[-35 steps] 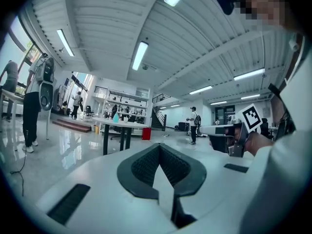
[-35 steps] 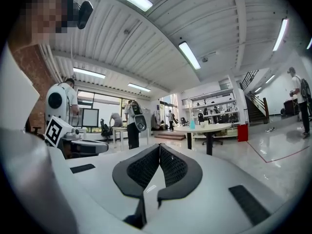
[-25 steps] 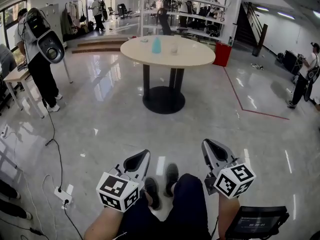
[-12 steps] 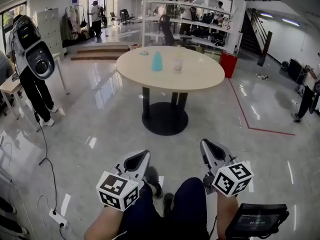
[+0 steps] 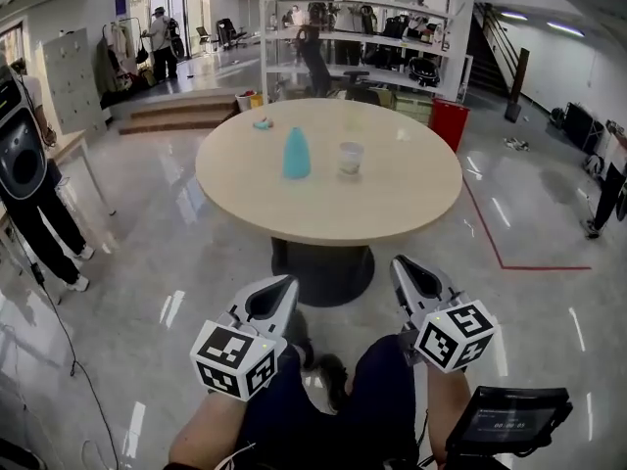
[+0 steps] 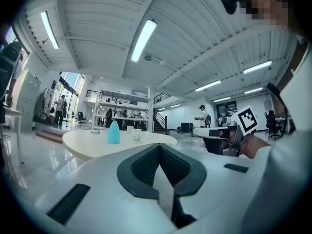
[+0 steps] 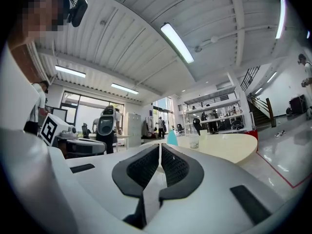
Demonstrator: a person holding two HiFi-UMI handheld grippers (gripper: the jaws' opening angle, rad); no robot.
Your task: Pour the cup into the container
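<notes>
The person is holding the left gripper (image 5: pixel 278 292) and the right gripper (image 5: pixel 408 270) level, side by side, both pointing forward, each with jaws pressing together.

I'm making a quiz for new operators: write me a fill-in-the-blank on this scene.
The blue container and the clear cup stand on a ____ table.
In the head view, the cup stands to the ____ of the container.
The left gripper and the right gripper both have their jaws ____.
Missing words: round; right; shut.
</notes>
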